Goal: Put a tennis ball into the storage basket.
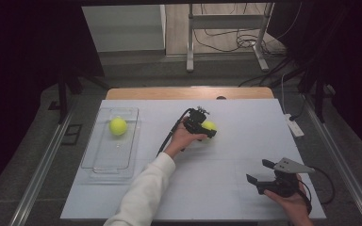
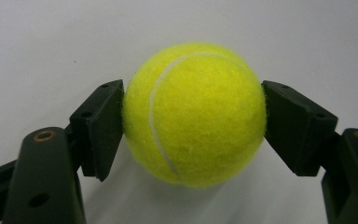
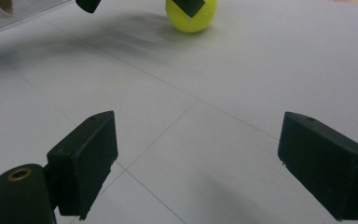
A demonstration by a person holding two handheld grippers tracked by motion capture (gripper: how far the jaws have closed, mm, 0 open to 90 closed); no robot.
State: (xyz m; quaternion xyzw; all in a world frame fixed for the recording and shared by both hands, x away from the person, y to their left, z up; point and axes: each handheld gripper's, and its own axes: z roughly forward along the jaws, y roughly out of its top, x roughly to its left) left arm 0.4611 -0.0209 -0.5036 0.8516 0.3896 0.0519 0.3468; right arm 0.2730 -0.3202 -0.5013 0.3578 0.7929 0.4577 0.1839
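A yellow tennis ball point(image 2: 193, 154) rests on the white table point(image 1: 226, 155) near its middle. My left gripper point(image 1: 210, 129) is shut on it, with one black pad pressed against each side. A second tennis ball point(image 1: 118, 126) lies in the clear plastic tray point(image 1: 107, 162) at the left. My right gripper point(image 1: 258, 171) is held open near the front right corner, with nothing between its jaws. In the right gripper view, its pads point(image 3: 86, 161) stand wide apart over bare table, and the gripped ball point(image 3: 186, 21) shows far off at the top.
A white power strip point(image 1: 294, 126) lies at the table's right edge. A wooden strip point(image 1: 188, 92) runs along the far edge. Beyond it are a metal frame point(image 1: 189, 42) and cables on the floor.
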